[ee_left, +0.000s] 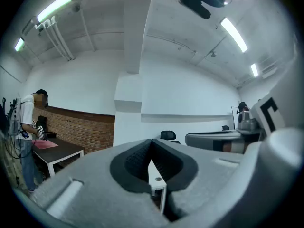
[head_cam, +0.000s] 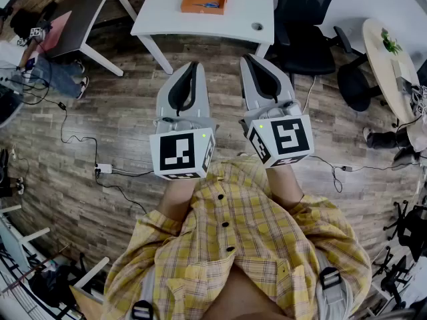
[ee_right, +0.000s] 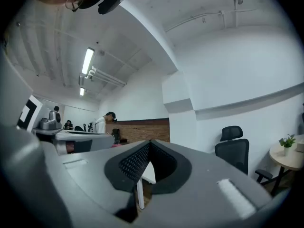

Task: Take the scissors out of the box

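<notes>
While both grippers point level over the wood floor [head_cam: 100, 132], the left gripper [head_cam: 194, 65] and right gripper [head_cam: 249, 59] sit side by side in front of the person's yellow plaid shirt [head_cam: 247, 245], aimed at the white table [head_cam: 160, 5] on the far side. In the left gripper view the left gripper [ee_left: 152, 144] has its jaws closed, the dark pads meeting at the tips with nothing held; only a white table edge and leg show through the hollow behind them. The right gripper view shows the right gripper [ee_right: 150, 142] the same way, jaws together and empty. An orange box [head_cam: 195, 5] rests on the far part of the table, well apart from both grippers, and the scissors [head_cam: 210, 5] show only as a small blue shape inside it, too small to make out further. A black chair [head_cam: 303, 19] stands just right of the table, and a round table [head_cam: 380, 65] with a small plant [head_cam: 390, 43] is at the far right. At the far left is a dark table [head_cam: 80, 12], with cables [head_cam: 67, 129] trailing over the floor near it. Another person [ee_left: 26, 127] stands by that dark table in the left gripper view.
</notes>
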A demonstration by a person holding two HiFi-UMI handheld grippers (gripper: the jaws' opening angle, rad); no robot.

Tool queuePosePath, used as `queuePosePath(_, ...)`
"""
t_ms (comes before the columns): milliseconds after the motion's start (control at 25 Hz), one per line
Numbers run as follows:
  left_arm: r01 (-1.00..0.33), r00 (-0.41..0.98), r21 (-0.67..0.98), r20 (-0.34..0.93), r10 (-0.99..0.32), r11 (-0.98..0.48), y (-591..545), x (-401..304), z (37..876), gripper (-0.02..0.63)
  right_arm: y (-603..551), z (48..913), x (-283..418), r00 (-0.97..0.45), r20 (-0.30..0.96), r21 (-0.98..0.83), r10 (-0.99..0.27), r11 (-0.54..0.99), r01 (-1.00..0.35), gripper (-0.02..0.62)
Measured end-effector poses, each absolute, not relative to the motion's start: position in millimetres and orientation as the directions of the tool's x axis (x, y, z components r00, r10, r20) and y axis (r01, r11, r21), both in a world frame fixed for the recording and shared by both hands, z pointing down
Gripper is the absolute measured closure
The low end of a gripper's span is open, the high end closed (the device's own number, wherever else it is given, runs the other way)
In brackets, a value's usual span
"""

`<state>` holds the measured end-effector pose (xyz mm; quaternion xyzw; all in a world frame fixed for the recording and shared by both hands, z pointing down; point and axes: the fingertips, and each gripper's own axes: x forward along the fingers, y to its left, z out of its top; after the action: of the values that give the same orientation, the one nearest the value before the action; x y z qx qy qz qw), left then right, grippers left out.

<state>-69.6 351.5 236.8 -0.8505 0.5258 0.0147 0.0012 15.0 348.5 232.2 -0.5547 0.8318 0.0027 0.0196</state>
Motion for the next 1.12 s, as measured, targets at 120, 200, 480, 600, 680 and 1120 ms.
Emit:
queuePosePath(120, -0.898, 0.439, 0.008, -0.028, -0.898, -0.439, 354, -64, 237, 0.604, 351, 231, 20, -0.393, -0.044, -0.014, -0.919, 0.394, -0.919, 0.589)
queuePosePath(200, -0.902, 0.431, 0.003, -0.029, -0.902, -0.431, 355, -59, 237, 0.604, 353, 231, 23, -0.402, -0.046, -0.002, -0.915, 0.402, -0.915, 0.589)
queuePosePath(480, -0.922, 0.387, -0.014, -0.022, -0.922, -0.387, 363, -41, 242, 0.604, 357, 235, 43, -0.426, -0.051, -0.017, -0.903, 0.428, -0.904, 0.591)
queuePosePath(600, -0.927, 0.374, -0.015, -0.023, -0.927, -0.374, 369, -29, 245, 0.604, 361, 237, 55, -0.441, -0.057, -0.038, -0.896, 0.443, -0.896, 0.591)
queuePosePath(680, -0.932, 0.362, -0.014, -0.028, -0.932, -0.361, 371, -22, 246, 0.604, 362, 237, 63, -0.452, -0.061, -0.043, -0.890, 0.455, -0.889, 0.590)
queuePosePath(1120, -0.957, 0.291, -0.024, -0.028, -0.956, -0.290, 383, 4, 256, 0.604, 368, 237, 85, -0.521, -0.071, -0.048, -0.851, 0.524, -0.850, 0.590)
